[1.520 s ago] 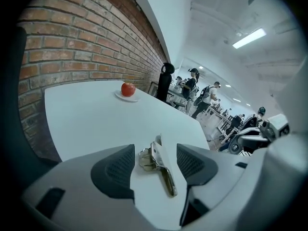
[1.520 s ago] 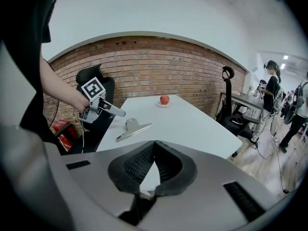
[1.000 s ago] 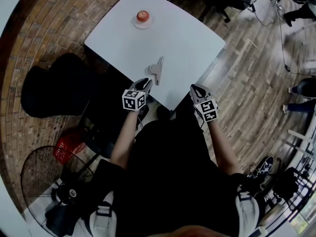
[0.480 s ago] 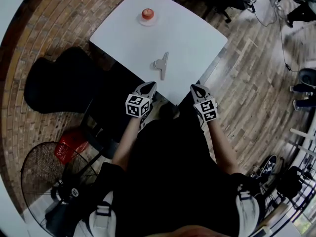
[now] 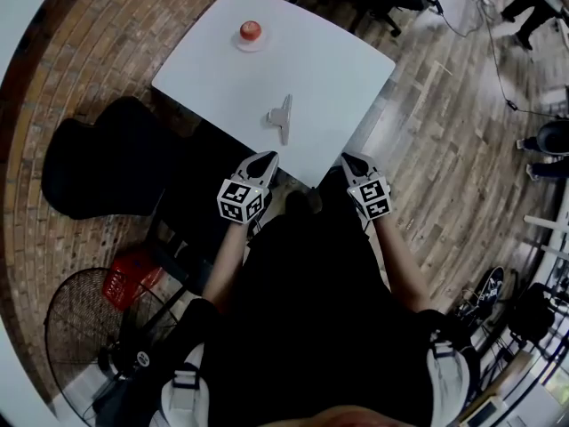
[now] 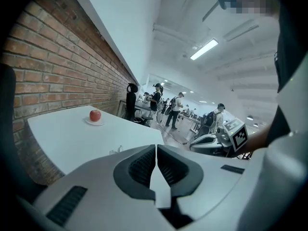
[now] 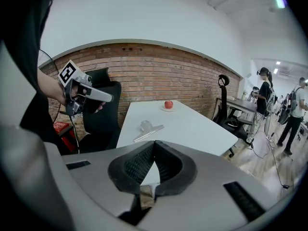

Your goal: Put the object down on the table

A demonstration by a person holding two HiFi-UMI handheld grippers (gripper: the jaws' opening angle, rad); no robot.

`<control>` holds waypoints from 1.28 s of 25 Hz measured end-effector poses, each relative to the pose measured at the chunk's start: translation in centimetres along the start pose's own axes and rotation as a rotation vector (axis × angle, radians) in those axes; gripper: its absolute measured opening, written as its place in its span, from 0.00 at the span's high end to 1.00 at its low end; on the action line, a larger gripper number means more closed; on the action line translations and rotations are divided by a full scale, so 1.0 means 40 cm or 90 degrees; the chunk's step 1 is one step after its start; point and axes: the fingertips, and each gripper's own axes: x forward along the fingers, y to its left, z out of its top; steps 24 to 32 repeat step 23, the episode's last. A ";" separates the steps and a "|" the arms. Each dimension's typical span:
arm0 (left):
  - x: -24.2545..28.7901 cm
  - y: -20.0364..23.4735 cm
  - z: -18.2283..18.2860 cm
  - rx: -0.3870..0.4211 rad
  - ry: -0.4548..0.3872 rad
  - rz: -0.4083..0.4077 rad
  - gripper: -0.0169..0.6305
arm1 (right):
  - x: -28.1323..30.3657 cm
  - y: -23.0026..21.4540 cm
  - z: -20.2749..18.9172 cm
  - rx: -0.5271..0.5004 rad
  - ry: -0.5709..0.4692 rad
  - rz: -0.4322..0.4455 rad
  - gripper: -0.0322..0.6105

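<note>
While both claws hover just off the near edge of the white square surface (image 5: 329, 69), the left claw (image 5: 266, 157) has its jaws pressed together with nothing between them. The right claw (image 5: 348, 158), well apart to its right, is likewise closed at the tips and empty. A little beyond them, the silvery metal clip (image 5: 281, 116) lies flat on the surface, touched by neither claw. Far left on the surface, a red apple (image 5: 251, 29) sits on a small white saucer (image 5: 254, 44).
</note>
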 end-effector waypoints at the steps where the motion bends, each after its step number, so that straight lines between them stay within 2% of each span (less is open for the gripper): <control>1: 0.001 -0.009 0.005 0.000 -0.002 -0.001 0.93 | -0.006 -0.002 -0.004 -0.001 0.002 0.000 0.95; 6: 0.001 -0.028 0.028 0.005 -0.016 -0.006 0.93 | -0.009 -0.006 -0.007 -0.003 0.004 0.000 0.95; 12: -0.010 -0.014 0.000 0.005 0.000 -0.005 0.93 | 0.005 0.012 0.010 -0.004 -0.004 0.002 0.95; 32: -0.040 0.014 -0.001 -0.002 -0.002 0.002 0.93 | 0.021 0.044 0.016 -0.001 0.003 0.009 0.95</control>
